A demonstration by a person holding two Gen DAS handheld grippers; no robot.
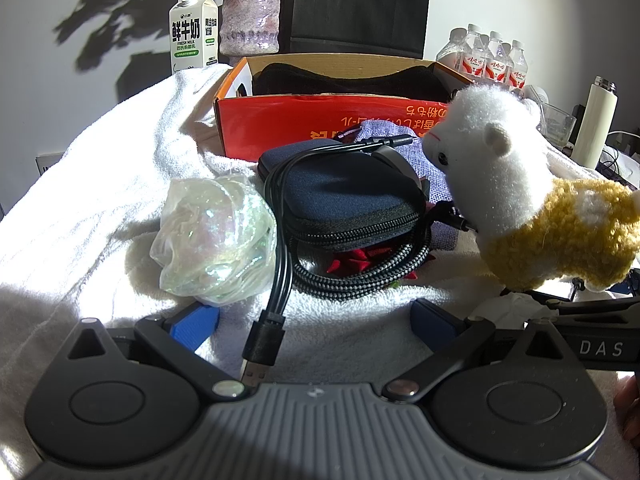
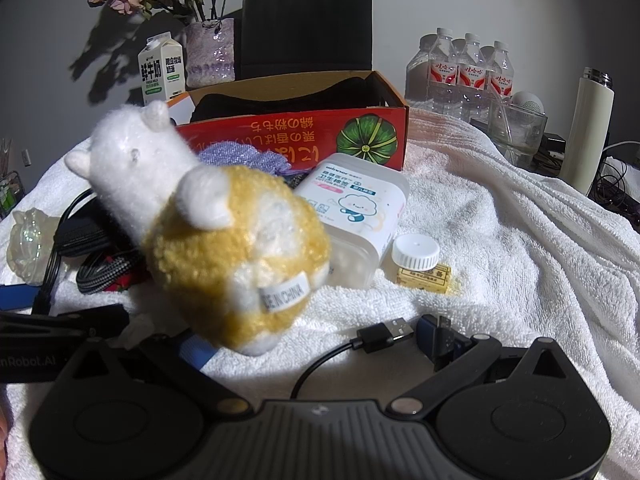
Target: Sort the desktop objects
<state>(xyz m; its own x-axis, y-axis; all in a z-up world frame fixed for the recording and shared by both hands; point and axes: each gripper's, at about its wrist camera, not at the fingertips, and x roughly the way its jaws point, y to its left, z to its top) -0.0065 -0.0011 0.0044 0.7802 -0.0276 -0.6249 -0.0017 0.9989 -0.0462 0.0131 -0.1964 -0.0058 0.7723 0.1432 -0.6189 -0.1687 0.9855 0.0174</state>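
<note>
A white and yellow plush alpaca [image 2: 224,224] stands on the white towel just ahead of my right gripper [image 2: 316,340], whose jaws stand wide apart and empty; it also shows in the left wrist view [image 1: 532,200] at the right. My left gripper [image 1: 316,320] is open and empty, with a black USB cable [image 1: 264,340] lying between its blue fingers [image 1: 196,324]. Ahead lie a dark blue zip pouch [image 1: 344,188], a braided cable [image 1: 360,276] and a crumpled iridescent bag [image 1: 216,236]. The red cardboard box [image 1: 320,120] stands open behind, with dark cloth inside.
A cotton-swab box [image 2: 360,208], a small white-capped bottle [image 2: 416,254] and a second USB plug [image 2: 384,334] lie right of the plush. A milk carton [image 1: 194,30], vase [image 1: 250,18], black bag, water bottles [image 2: 460,68], glass [image 2: 516,128] and white flask [image 2: 588,124] stand behind.
</note>
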